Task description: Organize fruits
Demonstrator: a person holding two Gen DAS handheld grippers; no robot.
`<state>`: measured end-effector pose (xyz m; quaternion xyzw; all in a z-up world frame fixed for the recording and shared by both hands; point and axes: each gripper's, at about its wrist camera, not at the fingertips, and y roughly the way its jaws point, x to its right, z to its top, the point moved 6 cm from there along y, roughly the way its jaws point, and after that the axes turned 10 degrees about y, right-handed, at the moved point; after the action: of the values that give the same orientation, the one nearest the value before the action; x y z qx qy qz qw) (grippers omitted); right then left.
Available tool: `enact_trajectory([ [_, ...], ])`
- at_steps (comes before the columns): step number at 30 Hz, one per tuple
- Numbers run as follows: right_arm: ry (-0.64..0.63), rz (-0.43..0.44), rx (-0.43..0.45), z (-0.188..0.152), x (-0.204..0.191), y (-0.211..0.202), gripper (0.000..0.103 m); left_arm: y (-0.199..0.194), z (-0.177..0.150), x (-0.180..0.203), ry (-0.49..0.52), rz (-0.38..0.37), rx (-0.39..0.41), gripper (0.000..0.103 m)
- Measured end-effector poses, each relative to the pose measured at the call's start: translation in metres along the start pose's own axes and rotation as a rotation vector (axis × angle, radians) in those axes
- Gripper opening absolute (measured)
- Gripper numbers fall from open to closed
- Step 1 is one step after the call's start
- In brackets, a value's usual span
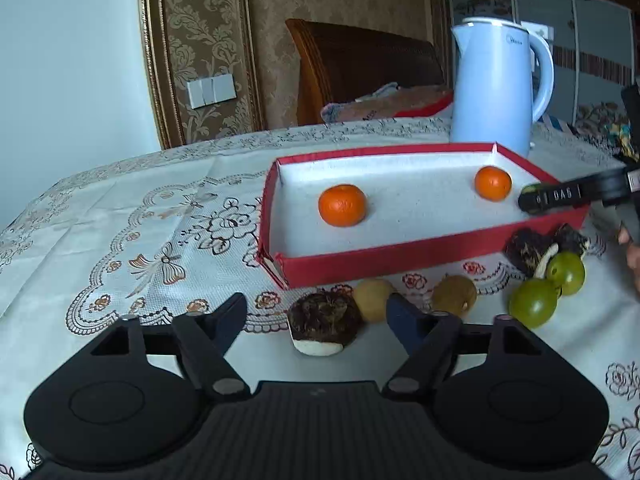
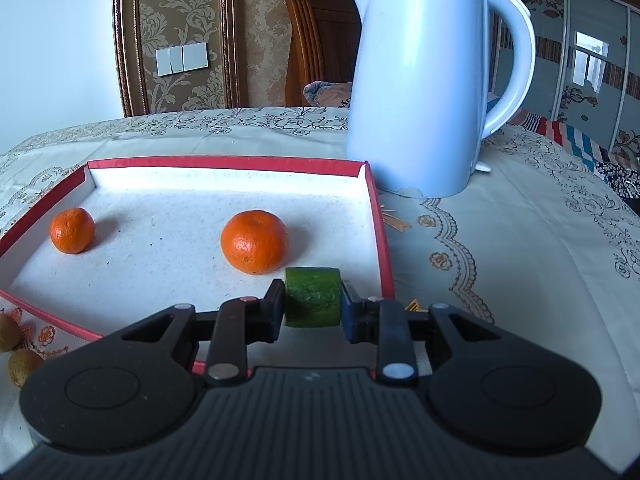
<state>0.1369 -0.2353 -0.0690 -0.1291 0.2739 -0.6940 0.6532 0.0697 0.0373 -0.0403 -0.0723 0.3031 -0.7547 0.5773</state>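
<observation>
The red tray is holding two oranges just ahead of the right gripper, which is pinching a stubby green cucumber chunk over it. The left gripper is sitting spread around a dark, rough-skinned fruit.

Table w/ lace cloth: red tray, kettle, loose fruits.

Glossy plastic kettle, lace tablecloth
</observation>
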Motion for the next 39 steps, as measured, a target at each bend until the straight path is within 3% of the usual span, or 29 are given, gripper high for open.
enact_trajectory([
  [2,0.002,0.004,-0.001,0.0,0.001,0.0,0.027,0.001,-0.003,0.002,0.009,-0.028,-0.02,0.046],
  [5,0.009,0.005,0.004,0.001,0.002,-0.001,0.028,0.005,-0.007,0.001,0.008,-0.04,-0.044,0.039],
  [7,0.006,-0.003,0.014,0.002,0.003,-0.002,0.031,0.005,-0.007,0.001,0.009,-0.047,-0.041,0.039],
  [12,0.034,0.026,0.039,0.005,0.004,-0.009,0.054,-0.001,-0.005,0.002,0.024,-0.025,-0.015,0.038],
  [18,0.054,0.041,0.051,0.006,0.005,-0.012,0.06,-0.012,-0.001,-0.005,0.01,0.011,0.023,0.038],
  [24,0.097,0.09,0.097,0.007,0.006,-0.024,0.075,-0.013,0.004,-0.008,0.009,0.033,0.037,0.038],
  [26,0.096,0.078,0.136,0.009,0.006,-0.03,0.089,-0.015,0.01,-0.011,0.002,0.039,0.051,0.038],
  [28,0.098,0.049,0.187,0.012,0.009,-0.035,0.096,-0.017,0.019,-0.014,-0.013,0.04,0.068,0.038],
  [33,0.116,0.045,0.208,0.015,0.014,-0.038,0.096,-0.009,0.042,-0.018,-0.043,0.039,0.089,0.038],
  [39,0.132,0.022,0.202,0.013,0.018,-0.034,0.101,0.023,0.054,-0.021,-0.08,0.066,0.043,0.038],
])
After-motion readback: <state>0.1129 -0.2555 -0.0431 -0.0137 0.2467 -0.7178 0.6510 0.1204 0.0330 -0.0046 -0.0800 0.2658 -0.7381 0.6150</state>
